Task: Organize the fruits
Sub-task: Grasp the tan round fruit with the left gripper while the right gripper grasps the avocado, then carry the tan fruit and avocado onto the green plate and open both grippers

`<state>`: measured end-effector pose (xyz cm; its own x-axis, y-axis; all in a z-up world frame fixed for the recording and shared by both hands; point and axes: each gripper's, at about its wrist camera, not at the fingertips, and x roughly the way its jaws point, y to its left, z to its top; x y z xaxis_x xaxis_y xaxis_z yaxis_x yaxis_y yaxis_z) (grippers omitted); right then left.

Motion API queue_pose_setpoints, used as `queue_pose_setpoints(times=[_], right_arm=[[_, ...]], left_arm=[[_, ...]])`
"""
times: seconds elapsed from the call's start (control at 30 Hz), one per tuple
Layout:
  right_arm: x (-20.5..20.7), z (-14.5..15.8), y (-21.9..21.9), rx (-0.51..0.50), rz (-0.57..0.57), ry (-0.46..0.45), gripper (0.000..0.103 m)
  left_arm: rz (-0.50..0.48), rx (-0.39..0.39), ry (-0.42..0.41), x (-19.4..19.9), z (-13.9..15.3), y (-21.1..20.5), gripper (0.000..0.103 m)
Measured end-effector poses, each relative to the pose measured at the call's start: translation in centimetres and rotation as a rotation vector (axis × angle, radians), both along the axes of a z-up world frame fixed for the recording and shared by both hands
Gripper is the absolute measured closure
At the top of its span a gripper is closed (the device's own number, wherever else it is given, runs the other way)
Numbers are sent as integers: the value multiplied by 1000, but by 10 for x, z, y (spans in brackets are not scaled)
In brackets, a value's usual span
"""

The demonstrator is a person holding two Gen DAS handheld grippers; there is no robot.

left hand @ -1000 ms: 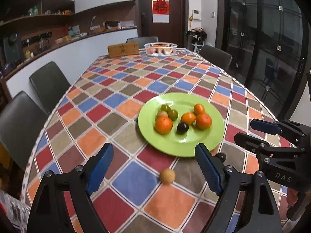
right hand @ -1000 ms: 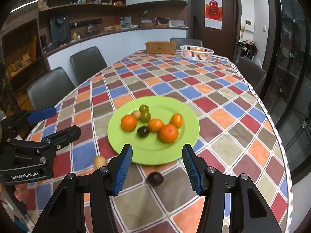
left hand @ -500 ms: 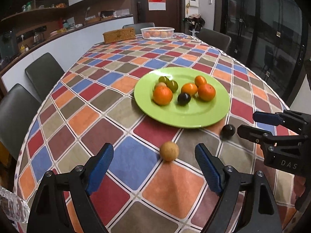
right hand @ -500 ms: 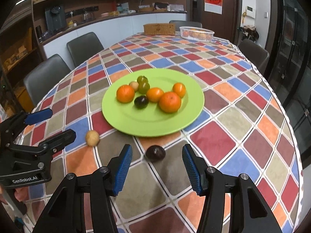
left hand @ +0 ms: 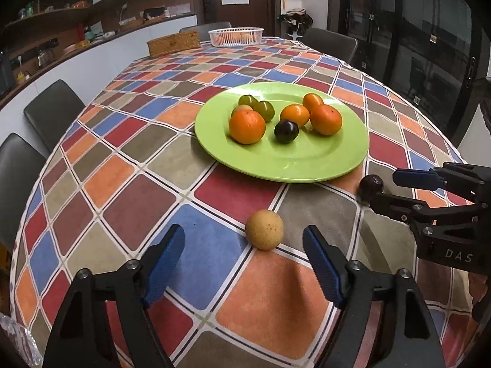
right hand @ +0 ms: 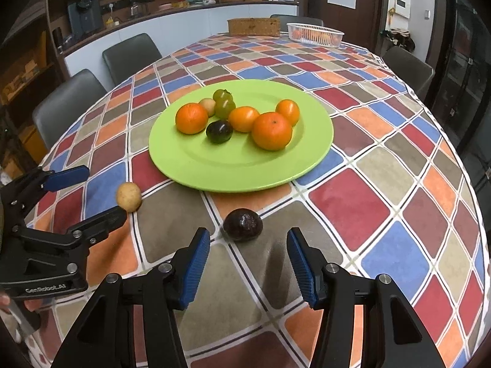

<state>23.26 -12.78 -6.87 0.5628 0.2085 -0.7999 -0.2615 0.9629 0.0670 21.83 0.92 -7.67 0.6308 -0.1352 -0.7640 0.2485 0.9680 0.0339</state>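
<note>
Closer now on both sides vs a sec ago: plate and loose fruit much bigger in both wrist views, so both tools dropped in toward the near edge of the table. Left gripper now lined up on the tan round fruit, fingers spread wide, nothing between them yet, fruit just ahead of the tips & a bit right of centre. Right gripper same story on the dark fruit: fingers spread, fruit just ahead of the gap, not pinched. Both strays sitting on the cloth just beside the plate's near rim, apart from it, well apart from each other. Already on the plate: three orange ones, a dark one, two green ones, one pale one behind, clustered toward the far half; near half bare. White basket w/ more orange fruit far end of table, wicker box beside it. Meaning for the job: approach looks about done, two pick-ups looking next, prob. both onto the plate. Risk: round fruit, could roll off if nudged by a tip before closing.
</note>
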Motion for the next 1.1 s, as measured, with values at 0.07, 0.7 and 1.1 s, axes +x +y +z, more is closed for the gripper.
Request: queue_pose_setpoints(times=[0.07, 0.7, 1.1], right_arm=[[2, -1, 1, 1, 4, 3, 54], [14, -9, 0, 37, 20, 35, 72], [5, 6, -1, 52, 23, -2, 72]], left_arm=[[-8, -10, 9, 3, -2, -1, 34], [-37, -79, 68, 18, -10, -8, 75], [-36, -103, 28, 7, 7, -9, 75]])
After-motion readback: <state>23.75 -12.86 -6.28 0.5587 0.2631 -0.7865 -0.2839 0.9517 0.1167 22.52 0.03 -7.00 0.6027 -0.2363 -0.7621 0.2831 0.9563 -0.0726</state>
